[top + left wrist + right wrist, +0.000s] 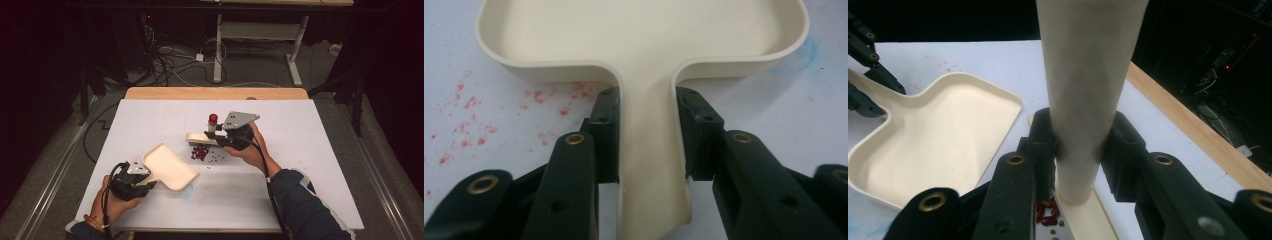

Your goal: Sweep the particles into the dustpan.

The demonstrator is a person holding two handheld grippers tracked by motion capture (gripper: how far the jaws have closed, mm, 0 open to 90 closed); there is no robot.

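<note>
My left gripper [646,150] is clamped on the handle of the cream dustpan [644,30], one black jaw pressed against each side of the narrow neck just below where the pan widens out. In the high view that same left gripper [141,176] sits at the near left of the white table [300,165], and the dustpan [169,167] lies flat on it, open tray pointing away toward the middle.

My right gripper [1079,150] is squeezed around the cream handle of the brush [1088,75], which stands upright between the jaws and has a red cap on top in the high view. From above, the right gripper [220,136] is near the table's centre, grey plate on top, with the brush [205,136] head resting low on the surface.

The red beans [200,153] lie in a small pile right beside the brush head, a few strays scattered toward the right hand. In the right gripper view I see some beans [1047,214] just under the jaws, and the dustpan [933,145] a bit apart from them.

There are faint red smears on the table next to the pan handle, and a wooden edge runs along the far side.
</note>
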